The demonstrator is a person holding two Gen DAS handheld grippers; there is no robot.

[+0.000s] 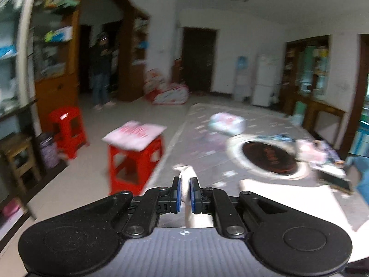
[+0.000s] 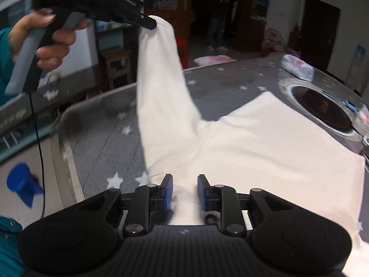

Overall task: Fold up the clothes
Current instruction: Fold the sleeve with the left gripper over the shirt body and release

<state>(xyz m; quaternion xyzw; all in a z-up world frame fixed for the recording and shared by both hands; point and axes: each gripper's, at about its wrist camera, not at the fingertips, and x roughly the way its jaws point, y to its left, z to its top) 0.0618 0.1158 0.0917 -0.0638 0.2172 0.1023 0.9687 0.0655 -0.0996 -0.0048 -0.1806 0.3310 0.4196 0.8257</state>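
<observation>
While most of the cream garment [image 2: 265, 152] lies spread flat on the star-patterned worktop [image 2: 101, 143], the fold looks barely begun: only one corner or sleeve has been lifted, and no layer yet lies doubled over another. The left gripper [image 1: 184, 190] has its pads pressed together on that raised piece of cloth, which the right wrist view shows hanging in a long drape from its tip down to the rest of the garment. The right gripper [image 2: 184, 191] hovers low over the near edge of the fabric with its blue pads apart; cloth lies beneath and between them, but they do not press on it. What remains, by my reading, is nearly everything: carrying the lifted part across and laying it down, then repeating on the other side and folding the body. A round dark burner [image 2: 322, 110] sits in the worktop just beside the garment's far edge.
</observation>
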